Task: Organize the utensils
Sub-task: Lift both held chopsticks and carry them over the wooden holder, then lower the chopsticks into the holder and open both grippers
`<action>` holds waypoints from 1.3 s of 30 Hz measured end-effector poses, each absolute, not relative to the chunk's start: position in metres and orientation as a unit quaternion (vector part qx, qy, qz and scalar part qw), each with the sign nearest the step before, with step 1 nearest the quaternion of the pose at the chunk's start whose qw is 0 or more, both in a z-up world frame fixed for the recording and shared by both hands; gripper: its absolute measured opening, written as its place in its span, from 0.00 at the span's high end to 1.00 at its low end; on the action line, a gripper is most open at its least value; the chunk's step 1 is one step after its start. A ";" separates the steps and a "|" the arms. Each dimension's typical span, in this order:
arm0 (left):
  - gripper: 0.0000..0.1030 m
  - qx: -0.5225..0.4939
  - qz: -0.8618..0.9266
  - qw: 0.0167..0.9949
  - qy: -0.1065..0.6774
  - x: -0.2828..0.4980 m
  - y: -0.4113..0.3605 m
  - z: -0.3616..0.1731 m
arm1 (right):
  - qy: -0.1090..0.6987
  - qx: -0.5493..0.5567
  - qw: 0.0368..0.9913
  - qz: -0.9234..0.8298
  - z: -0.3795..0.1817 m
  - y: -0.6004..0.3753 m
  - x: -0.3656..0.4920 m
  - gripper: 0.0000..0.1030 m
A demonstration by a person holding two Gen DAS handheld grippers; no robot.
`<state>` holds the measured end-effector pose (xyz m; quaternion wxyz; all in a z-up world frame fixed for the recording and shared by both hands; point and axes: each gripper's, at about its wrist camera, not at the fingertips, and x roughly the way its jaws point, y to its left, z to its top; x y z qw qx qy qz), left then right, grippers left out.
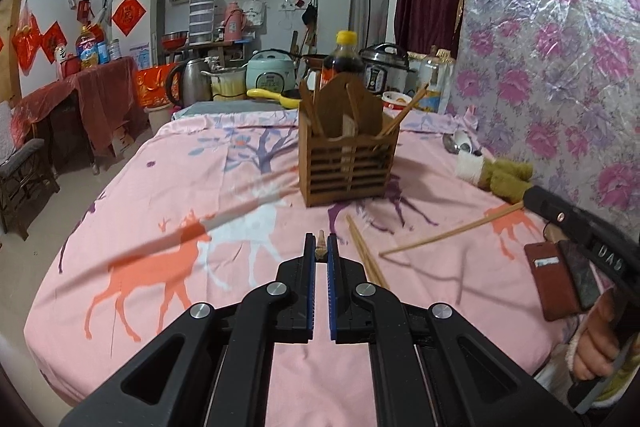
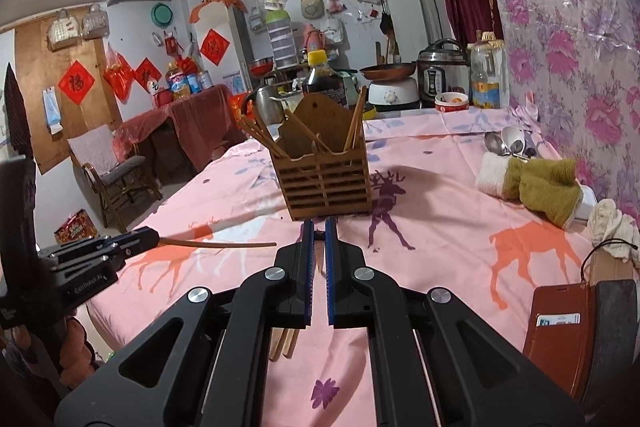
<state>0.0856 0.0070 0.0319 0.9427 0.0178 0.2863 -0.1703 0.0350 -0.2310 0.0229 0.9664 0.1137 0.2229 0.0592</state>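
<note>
Pink deer-print cloth (image 2: 440,227), wooden holder (image 2: 326,183), loose chopsticks (image 1: 448,233), spoons (image 2: 506,143)

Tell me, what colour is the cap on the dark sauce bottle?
Yellow. The cap shows best in the left wrist view.

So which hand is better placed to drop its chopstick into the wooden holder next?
Probably the right. The right tool, shut on a chopstick, sits right before the wooden holder in its own view. The left tool, holding another chopstick, is farther back.
</note>
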 end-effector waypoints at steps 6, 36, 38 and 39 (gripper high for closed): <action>0.95 0.002 -0.187 0.938 0.290 0.103 0.006 0.055 | 0.208 0.101 0.971 0.060 0.037 -0.226 0.039 0.94; 0.95 0.013 -0.202 0.939 0.276 0.226 -0.035 0.119 | 0.090 0.058 0.994 0.001 0.166 -0.220 0.188 0.94; 0.95 0.014 -0.203 0.937 0.284 0.235 -0.039 0.111 | 0.094 0.057 0.994 -0.007 0.159 -0.219 0.203 0.94; 0.95 0.015 -0.204 0.936 0.288 0.238 -0.041 0.108 | 0.103 0.059 0.993 -0.010 0.152 -0.218 0.213 0.94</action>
